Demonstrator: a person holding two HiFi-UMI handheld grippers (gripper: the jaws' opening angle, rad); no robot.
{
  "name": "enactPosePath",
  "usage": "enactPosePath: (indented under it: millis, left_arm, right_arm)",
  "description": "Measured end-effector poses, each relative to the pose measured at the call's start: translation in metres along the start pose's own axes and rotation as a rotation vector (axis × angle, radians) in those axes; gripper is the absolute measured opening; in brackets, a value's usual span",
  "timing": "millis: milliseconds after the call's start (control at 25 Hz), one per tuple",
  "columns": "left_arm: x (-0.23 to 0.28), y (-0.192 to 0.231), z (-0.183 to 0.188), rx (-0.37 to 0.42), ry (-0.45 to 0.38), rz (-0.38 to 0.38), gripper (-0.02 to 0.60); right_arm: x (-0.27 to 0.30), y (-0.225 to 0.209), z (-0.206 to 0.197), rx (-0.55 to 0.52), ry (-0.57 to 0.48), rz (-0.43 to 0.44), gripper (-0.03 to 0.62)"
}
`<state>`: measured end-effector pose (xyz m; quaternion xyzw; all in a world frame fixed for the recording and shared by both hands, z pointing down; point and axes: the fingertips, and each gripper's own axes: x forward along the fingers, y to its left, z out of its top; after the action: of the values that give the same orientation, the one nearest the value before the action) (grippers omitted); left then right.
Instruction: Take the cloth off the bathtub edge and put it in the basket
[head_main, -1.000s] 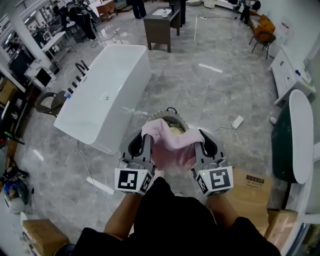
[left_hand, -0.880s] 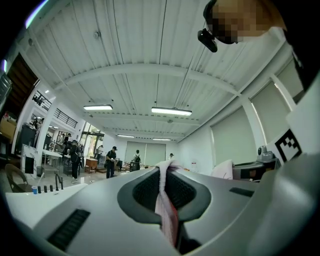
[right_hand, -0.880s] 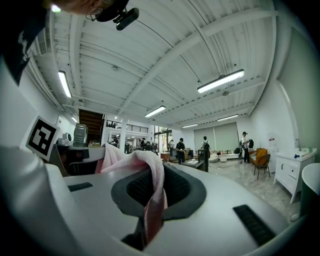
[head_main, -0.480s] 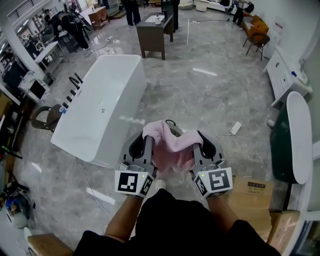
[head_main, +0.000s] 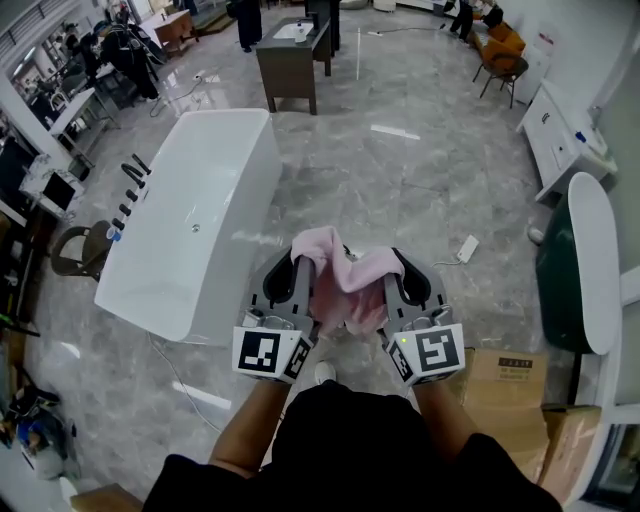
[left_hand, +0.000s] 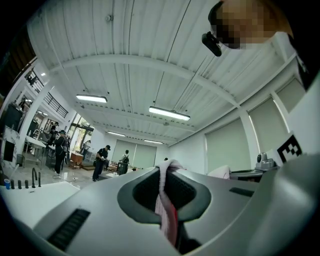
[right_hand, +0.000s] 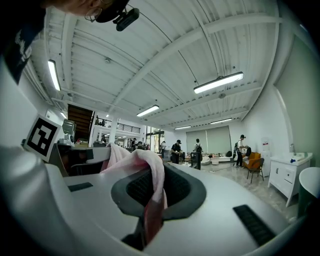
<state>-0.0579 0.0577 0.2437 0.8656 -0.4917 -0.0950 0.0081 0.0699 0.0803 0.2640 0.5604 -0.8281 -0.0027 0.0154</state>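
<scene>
A: Where is the pink cloth (head_main: 345, 272)?
B: Up in the air, between the two tools. It sags a bit in the middle, over the grey floor (head_main: 400, 190).
A: Who holds it?
B: Both do. The left tool (head_main: 298, 268) is clamped tight on the left end of it — a thin fold sticks out from between its jaws. The right tool (head_main: 392, 270) is clamped on the right end, and the cloth flops over its tip.
A: And the bathtub (head_main: 190, 235)?
B: It is white and long, on the floor to the left of the left tool. The cloth is not touching it.
A: What is near the person?
B: A brown box (head_main: 510, 372) sits on the floor at the right, near the right tool. A white plug strip (head_main: 467, 247) lies a bit farther out.
A: Anything far away?
B: A dark counter (head_main: 290, 50) stands past the far end of the tub — and people (left_hand: 101, 160) stand around far off.
</scene>
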Motion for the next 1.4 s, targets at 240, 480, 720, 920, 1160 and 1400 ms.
enactPosePath:
  millis: [240,480,720,920,1160,1400]
  left_arm:
    - [0.029,0.036,-0.01,-0.045,0.014,-0.025,0.023]
    - [0.051,0.06,0.002,-0.061,-0.014,-0.083,0.023]
    - [0.064,0.066,0.022,-0.059,-0.06,-0.128,0.023]
    - [0.074,0.074,0.027,-0.069,-0.072,-0.117,0.023]
    - [0.09,0.078,0.025,-0.048,-0.066,-0.098,0.023]
    - [0.115,0.068,0.026,-0.022,-0.058,-0.101,0.023]
  right_arm:
    - [0.043,-0.006,-0.004,-0.001,0.016,-0.047,0.04]
    - [0.077,-0.003,0.009,-0.001,-0.002,-0.088,0.04]
    - [0.096,0.002,0.019,-0.024,-0.015,-0.09,0.04]
    - [0.106,0.002,0.02,-0.019,-0.027,-0.07,0.04]
    - [0.116,-0.004,0.016,0.003,-0.039,-0.051,0.04]
    - [0.127,-0.019,0.017,0.022,-0.055,-0.006,0.04]
